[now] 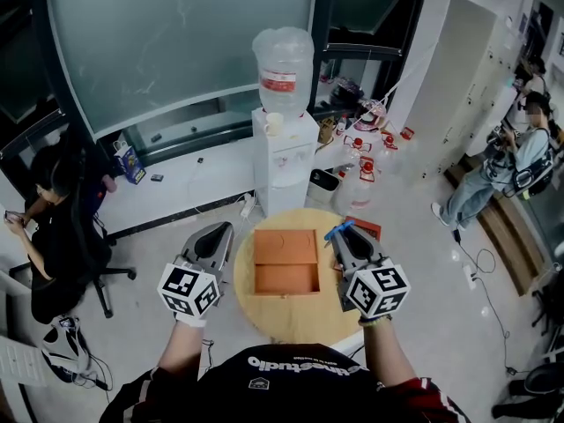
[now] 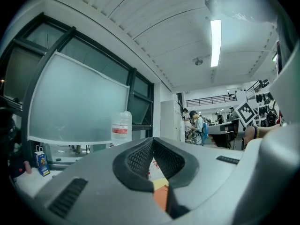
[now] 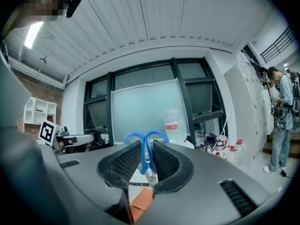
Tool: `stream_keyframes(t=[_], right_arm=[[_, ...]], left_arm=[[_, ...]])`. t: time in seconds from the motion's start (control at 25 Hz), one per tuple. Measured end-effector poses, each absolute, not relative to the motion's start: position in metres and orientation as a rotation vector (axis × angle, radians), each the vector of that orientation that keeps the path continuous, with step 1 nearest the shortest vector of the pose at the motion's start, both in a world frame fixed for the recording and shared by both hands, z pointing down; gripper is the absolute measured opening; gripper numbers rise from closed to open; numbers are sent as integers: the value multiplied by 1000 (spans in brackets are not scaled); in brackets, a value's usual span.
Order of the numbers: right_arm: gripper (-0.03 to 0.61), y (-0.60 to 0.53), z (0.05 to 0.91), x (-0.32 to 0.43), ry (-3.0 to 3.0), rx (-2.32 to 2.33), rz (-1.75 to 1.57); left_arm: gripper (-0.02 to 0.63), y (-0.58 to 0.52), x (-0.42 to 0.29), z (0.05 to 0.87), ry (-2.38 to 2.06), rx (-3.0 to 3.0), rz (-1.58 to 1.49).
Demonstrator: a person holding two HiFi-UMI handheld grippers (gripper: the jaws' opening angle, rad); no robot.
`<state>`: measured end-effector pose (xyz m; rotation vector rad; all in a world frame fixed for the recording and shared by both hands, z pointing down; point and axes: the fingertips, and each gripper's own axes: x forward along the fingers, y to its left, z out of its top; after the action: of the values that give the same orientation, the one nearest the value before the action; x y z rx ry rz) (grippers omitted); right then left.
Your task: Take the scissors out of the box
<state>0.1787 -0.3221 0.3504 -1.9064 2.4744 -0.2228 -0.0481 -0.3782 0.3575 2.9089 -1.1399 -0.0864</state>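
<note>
The right claw is clenched on the blue-handled scissors. Their long axis runs along its jaws, with the finger loops pointing forward past the tips and the blades apparently pointing back. The scissors are out of the open orange box, just right of it over the round wooden worktop. The left claw is closed and empty, and hangs at the box's left.

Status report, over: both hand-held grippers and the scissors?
Left hand-held gripper shut, empty. Right hand-held gripper shut on scissors, outside box. No obstruction seen.
</note>
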Motion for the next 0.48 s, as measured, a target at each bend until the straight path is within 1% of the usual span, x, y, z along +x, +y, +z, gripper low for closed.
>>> stream_keyframes(t=[0.48], right_arm=[[104, -317, 350, 183, 2468, -1888, -235]], left_arm=[[17, -374, -41, 357, -1133, 2919, -85]])
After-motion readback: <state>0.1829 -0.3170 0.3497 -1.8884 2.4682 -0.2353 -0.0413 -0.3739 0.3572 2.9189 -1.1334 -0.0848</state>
